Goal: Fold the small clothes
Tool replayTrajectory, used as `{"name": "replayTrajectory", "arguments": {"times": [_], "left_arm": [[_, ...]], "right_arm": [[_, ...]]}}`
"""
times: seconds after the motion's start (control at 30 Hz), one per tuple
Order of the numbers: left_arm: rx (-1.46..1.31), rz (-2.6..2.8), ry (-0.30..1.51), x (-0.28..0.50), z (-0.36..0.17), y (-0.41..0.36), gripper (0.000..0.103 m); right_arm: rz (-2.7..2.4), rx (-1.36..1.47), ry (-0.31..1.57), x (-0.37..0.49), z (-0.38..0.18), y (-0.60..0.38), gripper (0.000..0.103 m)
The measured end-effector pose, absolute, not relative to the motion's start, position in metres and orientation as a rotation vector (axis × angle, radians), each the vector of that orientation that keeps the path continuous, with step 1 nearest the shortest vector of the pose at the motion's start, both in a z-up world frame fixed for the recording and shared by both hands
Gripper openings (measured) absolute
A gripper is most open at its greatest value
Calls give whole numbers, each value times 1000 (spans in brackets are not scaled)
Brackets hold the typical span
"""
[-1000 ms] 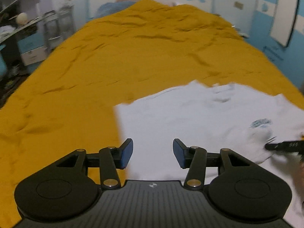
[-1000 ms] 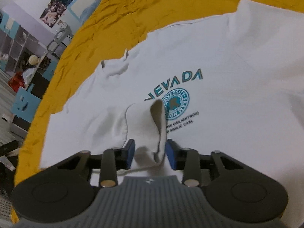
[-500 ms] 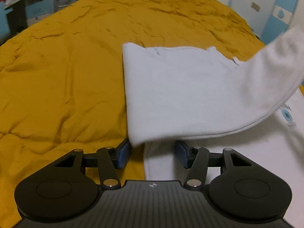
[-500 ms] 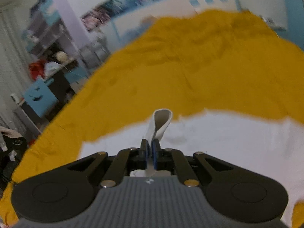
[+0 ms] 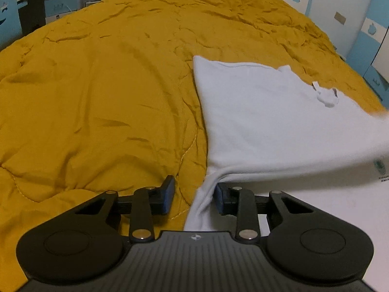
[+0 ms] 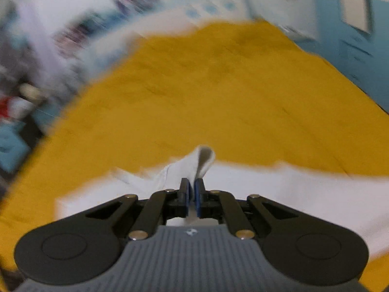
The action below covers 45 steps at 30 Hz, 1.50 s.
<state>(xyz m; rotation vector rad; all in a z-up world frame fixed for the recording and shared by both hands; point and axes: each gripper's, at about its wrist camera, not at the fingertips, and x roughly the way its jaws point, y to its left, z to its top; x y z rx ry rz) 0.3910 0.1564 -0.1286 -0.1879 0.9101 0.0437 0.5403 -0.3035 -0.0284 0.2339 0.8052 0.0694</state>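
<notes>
The left tongs point(image 5: 193, 196) are pointing steeply down at the near edge of the white T-shirt point(image 5: 272, 121), low over the mustard bedspread point(image 5: 97, 92). Their jaws have just been closing and are now standing partly apart: a bunched corner of the shirt is lying between them, resting against the right-hand blue pad, while the left-hand pad point(image 5: 167, 194) is standing clear of the cloth with bedspread showing in the gap.

The right tongs point(image 6: 192, 194) are angling down too, with their jaws pressed together on a thin fold of the same shirt, which is looping up in a little curl just beyond the tips.

The right wrist view is smearing badly (shelves, posters and wall are only streaks), so the shirt's outline there is hard to read. In the left wrist view the shirt is running off the right edge, where a teal print point(image 5: 379, 166) is only partly showing. The person holding the tongs is out of sight.

The shirt is lying on the bed with one panel folded over itself, its underside facing up, plain and pale, the neck opening point(image 5: 327, 96) sitting near the far edge.
</notes>
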Motion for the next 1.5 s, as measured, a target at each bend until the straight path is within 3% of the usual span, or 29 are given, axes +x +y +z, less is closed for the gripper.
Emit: {"name": "replayTrajectory", "arguments": {"times": [0.1,0.27,0.43,0.47,0.6,0.7,0.9,0.93,0.97,1.0,1.23,1.37,1.4,1.43,1.47,1.5], "left_arm": [[-159,55,922,389,-128,152,36],[-173,54,943,380,-124,157,36],[-173,44,983,369,-109,161,29],[-181,38,989,366,-104,163,26],[-269,-12,903,356,-77,170,26],[-297,1,849,365,-65,168,26],[-324,30,930,392,-98,154,26],[-293,49,947,395,-105,150,25],[-259,69,959,394,-112,148,23],[-233,85,962,394,-116,147,23],[-176,83,985,397,-125,146,23],[-159,84,982,398,-125,143,23],[-160,83,984,398,-126,144,23],[-166,85,987,398,-126,144,23],[-173,88,989,398,-125,144,23],[-179,92,991,398,-125,145,23]], "right_arm": [[2,276,943,538,-93,-328,0],[8,313,967,528,-139,-343,0],[-13,339,970,520,-130,-356,0],[-41,294,973,517,-128,-355,7],[10,301,955,493,-104,-367,8],[71,336,954,489,-97,-360,23],[21,502,1022,499,-125,-348,27],[3,531,1036,499,-131,-347,25],[-13,534,1033,498,-135,-346,7],[-22,508,1024,497,-135,-343,0],[-37,438,999,485,-130,-348,0],[-52,571,1008,478,-140,-366,0],[-37,608,991,477,-137,-369,1],[-29,638,980,478,-135,-370,12],[-20,673,973,480,-133,-371,33],[-10,704,967,483,-133,-371,37]]}}
